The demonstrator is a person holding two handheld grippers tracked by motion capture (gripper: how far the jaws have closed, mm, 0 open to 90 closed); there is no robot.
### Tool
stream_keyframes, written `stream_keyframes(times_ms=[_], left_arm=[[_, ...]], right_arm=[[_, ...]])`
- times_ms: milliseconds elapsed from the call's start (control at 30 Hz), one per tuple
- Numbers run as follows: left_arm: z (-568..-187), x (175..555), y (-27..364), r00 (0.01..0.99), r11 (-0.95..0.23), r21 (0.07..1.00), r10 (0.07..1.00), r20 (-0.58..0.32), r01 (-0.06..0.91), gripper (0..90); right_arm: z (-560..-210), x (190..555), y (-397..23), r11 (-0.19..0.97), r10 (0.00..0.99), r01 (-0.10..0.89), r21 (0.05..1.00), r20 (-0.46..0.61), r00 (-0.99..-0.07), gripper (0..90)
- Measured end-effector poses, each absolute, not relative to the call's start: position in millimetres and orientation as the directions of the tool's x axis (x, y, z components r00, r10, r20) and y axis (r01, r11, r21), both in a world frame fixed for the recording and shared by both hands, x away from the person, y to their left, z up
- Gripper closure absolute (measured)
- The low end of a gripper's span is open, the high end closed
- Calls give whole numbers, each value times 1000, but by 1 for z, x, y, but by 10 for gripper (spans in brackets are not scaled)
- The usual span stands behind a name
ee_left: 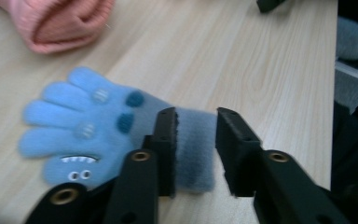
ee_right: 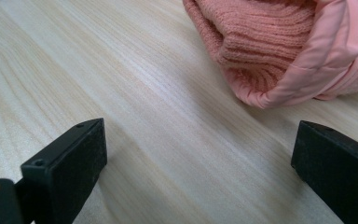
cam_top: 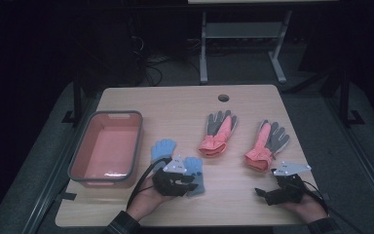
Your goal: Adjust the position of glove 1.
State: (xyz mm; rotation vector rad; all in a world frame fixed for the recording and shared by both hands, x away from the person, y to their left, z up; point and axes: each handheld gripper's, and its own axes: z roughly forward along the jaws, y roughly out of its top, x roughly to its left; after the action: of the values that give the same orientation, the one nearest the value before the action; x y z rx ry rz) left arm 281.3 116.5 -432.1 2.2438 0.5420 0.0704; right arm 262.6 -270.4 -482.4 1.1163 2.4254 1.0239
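Observation:
A small light-blue glove (ee_left: pixel 88 126) with a monster face lies flat on the wooden table, fingers pointing left in the left gripper view. My left gripper (ee_left: pixel 196 116) straddles its grey-blue cuff; the jaws stand slightly apart with the cuff lying between them, not squeezed. From above, that gripper (cam_top: pixel 189 185) sits over this glove (cam_top: pixel 196 170), and a second blue glove (cam_top: pixel 163 147) lies just behind it. My right gripper (cam_top: pixel 262 193) rests near the front right edge, open wide (ee_right: pixel 198 144) over bare wood, with nothing between its jaws.
Two pink-and-grey gloves (cam_top: pixel 217 131) (cam_top: pixel 267 145) lie mid-table; the right one's cuff (ee_right: pixel 270 51) is just ahead of my right gripper. A pink bin with a grey rim (cam_top: pixel 139 141) stands at the left. A cable hole (cam_top: pixel 223 98) marks the table's far edge.

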Motion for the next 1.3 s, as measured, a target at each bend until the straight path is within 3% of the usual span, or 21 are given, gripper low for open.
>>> stream_keyframes(times_ms=[133, 233, 633, 933, 1300], left_arm=[[-426, 289, 123, 887, -569, 733, 449, -103, 374, 836], [-424, 309, 127, 847, -550, 725, 525, -86, 414, 893], [-452, 340, 113, 810, -625, 624, 586, -22, 469, 896], [-456, 340, 103, 840, -658, 613, 542, -17, 437, 896], [-457, 335, 61, 887, -691, 621, 462, -14, 370, 896]], right_arm=[[-482, 263, -270, 450, 749, 549, 704, 37, -662, 29], [-482, 263, -270, 450, 749, 549, 704, 38, -662, 30], [-482, 263, -270, 450, 748, 549, 705, 38, -662, 30], [-483, 263, -270, 450, 748, 548, 705, 38, -662, 29], [-482, 263, -270, 450, 748, 548, 705, 37, -662, 29]])
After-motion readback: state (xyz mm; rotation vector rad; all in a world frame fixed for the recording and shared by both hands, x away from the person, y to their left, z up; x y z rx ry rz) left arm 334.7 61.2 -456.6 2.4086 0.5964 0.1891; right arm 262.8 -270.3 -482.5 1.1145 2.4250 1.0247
